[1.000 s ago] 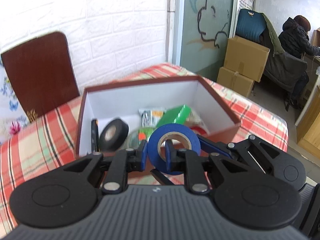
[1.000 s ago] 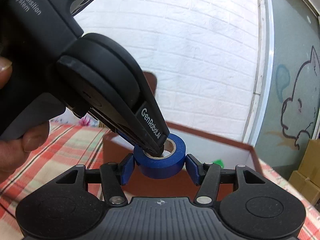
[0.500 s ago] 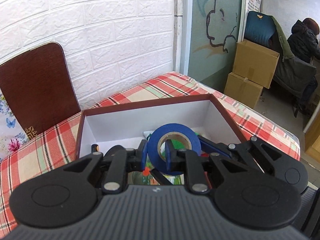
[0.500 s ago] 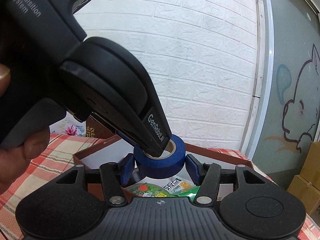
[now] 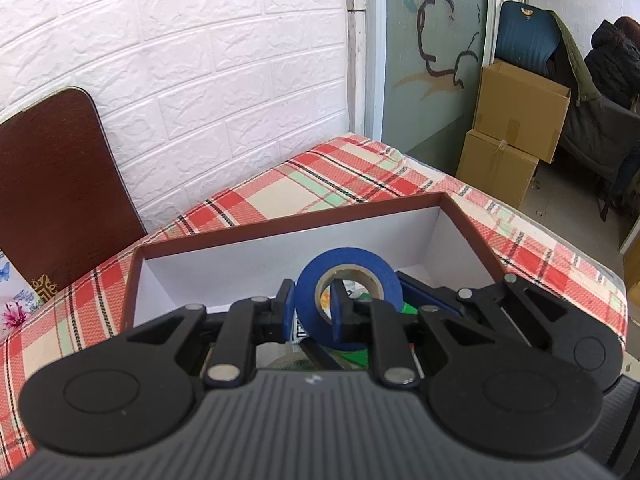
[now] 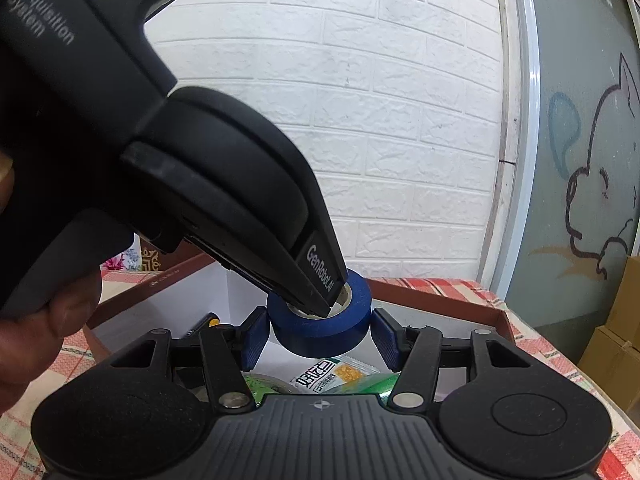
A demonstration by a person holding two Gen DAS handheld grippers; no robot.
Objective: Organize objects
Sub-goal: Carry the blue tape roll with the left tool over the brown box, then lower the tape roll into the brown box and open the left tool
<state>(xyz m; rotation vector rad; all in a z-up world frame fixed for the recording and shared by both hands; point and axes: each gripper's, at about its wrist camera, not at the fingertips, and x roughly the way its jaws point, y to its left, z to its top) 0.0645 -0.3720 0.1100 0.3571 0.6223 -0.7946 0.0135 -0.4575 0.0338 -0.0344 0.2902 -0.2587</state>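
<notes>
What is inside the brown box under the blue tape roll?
Inside the brown box, below the blue tape roll, lie a printed snack packet and a green item. The grippers and roll cover the remaining contents and most of the floor.

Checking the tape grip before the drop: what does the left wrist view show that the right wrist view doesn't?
Left wrist only: the left gripper pinches the blue tape roll's wall, one finger through the core; brown chair back; cardboard boxes.

Right wrist only: the right gripper's jaws flank the roll with small gaps; a hand; a snack packet.

Both: roll above the open box.
</notes>
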